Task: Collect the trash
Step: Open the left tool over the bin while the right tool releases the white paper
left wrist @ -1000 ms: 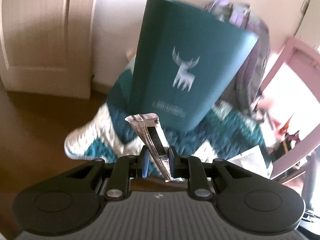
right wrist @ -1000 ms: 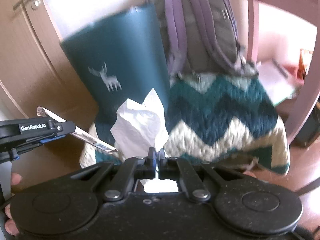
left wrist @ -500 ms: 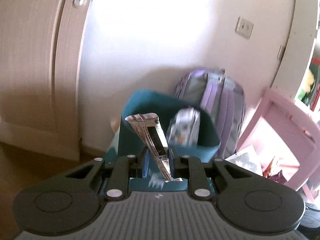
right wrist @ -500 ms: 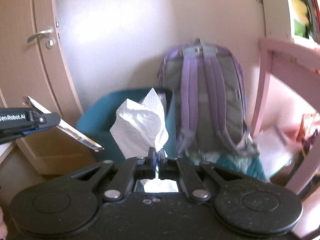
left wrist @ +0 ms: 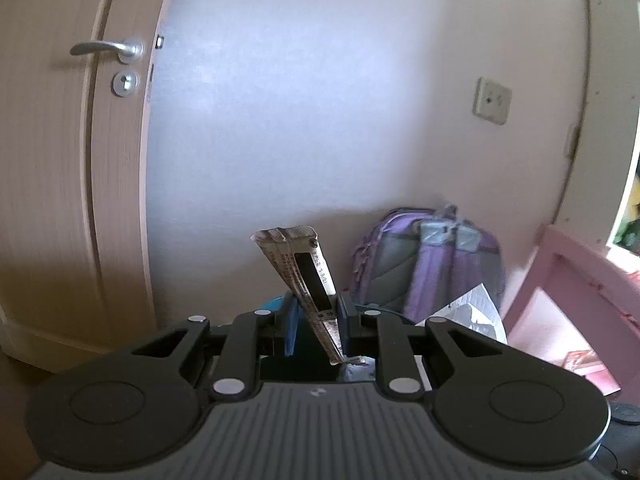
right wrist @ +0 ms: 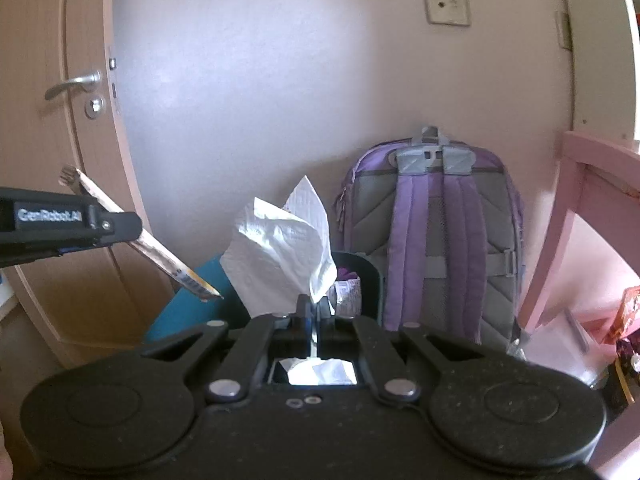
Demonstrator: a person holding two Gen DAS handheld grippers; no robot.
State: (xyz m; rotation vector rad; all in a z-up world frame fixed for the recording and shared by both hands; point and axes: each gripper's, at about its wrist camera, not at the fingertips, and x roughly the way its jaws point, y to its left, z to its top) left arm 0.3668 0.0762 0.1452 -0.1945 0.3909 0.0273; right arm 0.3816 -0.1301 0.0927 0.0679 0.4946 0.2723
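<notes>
**Both grippers loaded: wrapper left, tissue right**

Left gripper (left wrist: 316, 322): jaws slightly apart, clamped on one flat foil wrapper (left wrist: 302, 270). It sticks up and left out of the jaws at frame centre, lower tip poking down past them. Dark window strip and small print on it, unreadable. In the right wrist view the same gripper (right wrist: 120, 226) enters from the left edge, wrapper (right wrist: 172, 264) slanting down-right. Side reads "GenRobot.AI".

Right gripper (right wrist: 314, 308): jaws fully clenched on one crumpled white tissue (right wrist: 280, 248). It fans up from the jaws at frame centre; a tail hangs behind them.

Largest to smallest, rest of scene:
- One door (right wrist: 52, 160), left side, one lever handle (right wrist: 74, 82), lock below it.
- One purple-grey backpack (right wrist: 444, 240) upright against the wall, right of centre.
- One pink furniture frame (right wrist: 576, 208) at the right edge.
- One teal bin (right wrist: 192, 304), lower centre behind the tissue, just left of the backpack. A crumpled packet (right wrist: 348, 298) shows inside; print unreadable.
- One wall socket (right wrist: 446, 4), upper right.

Both held items sit above the bin, neither touching it.
</notes>
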